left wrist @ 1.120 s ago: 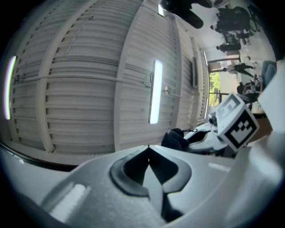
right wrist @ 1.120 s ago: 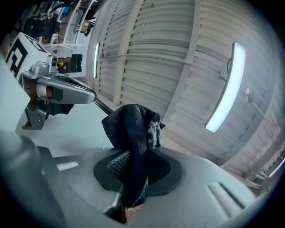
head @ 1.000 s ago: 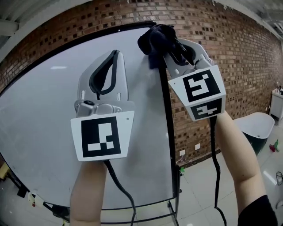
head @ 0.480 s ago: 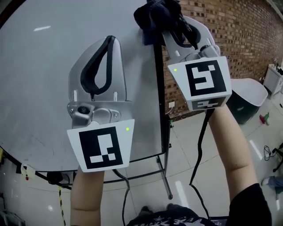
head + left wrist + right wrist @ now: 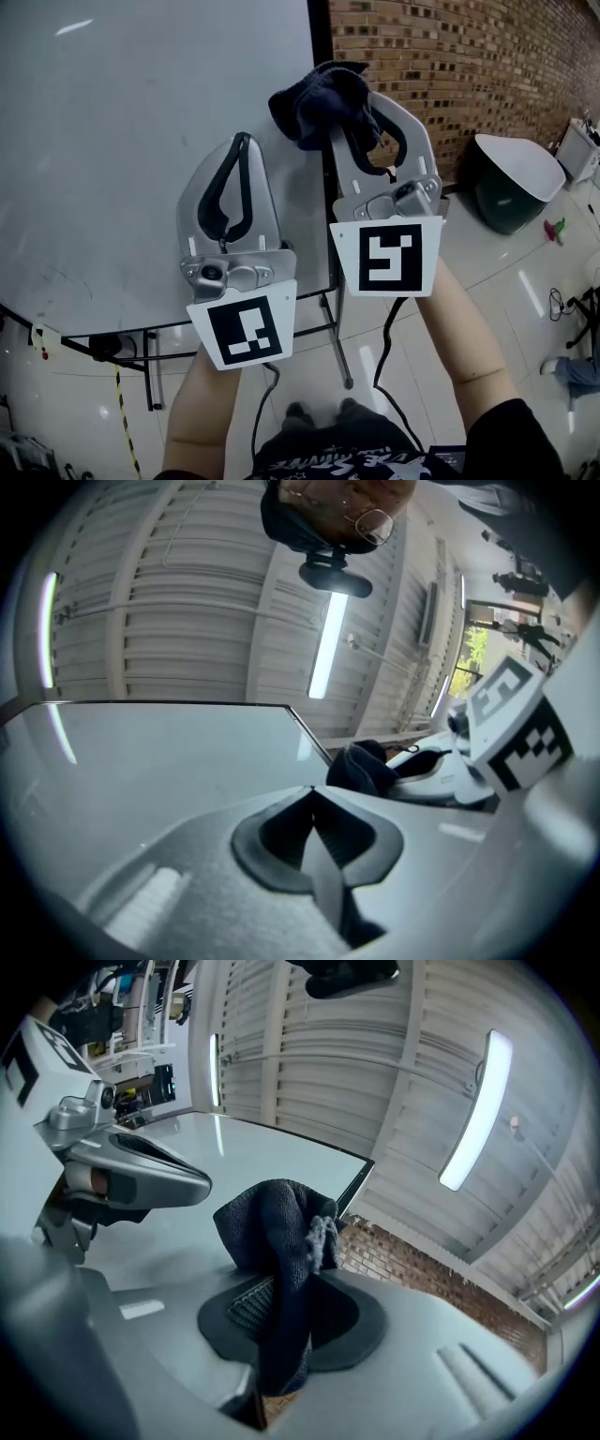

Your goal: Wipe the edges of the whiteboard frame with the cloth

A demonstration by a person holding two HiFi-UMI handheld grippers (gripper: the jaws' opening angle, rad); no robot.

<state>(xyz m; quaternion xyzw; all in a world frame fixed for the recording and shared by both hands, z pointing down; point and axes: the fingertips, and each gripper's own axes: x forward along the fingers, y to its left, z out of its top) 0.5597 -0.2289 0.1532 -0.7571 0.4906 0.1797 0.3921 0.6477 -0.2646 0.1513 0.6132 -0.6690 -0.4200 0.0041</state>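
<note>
Brick wall (image 5: 487,66) behind, right side. Dark tub with white top (image 5: 506,178) stands on glossy tiled floor (image 5: 534,267), near the wall. Thin cable (image 5: 560,302) loose on floor, far right. Overhead: ribbed ceiling (image 5: 187,602), lit strip light (image 5: 476,1115).

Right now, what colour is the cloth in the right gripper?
Dark navy, nearly black. The cloth shows best in the right gripper view.
</note>
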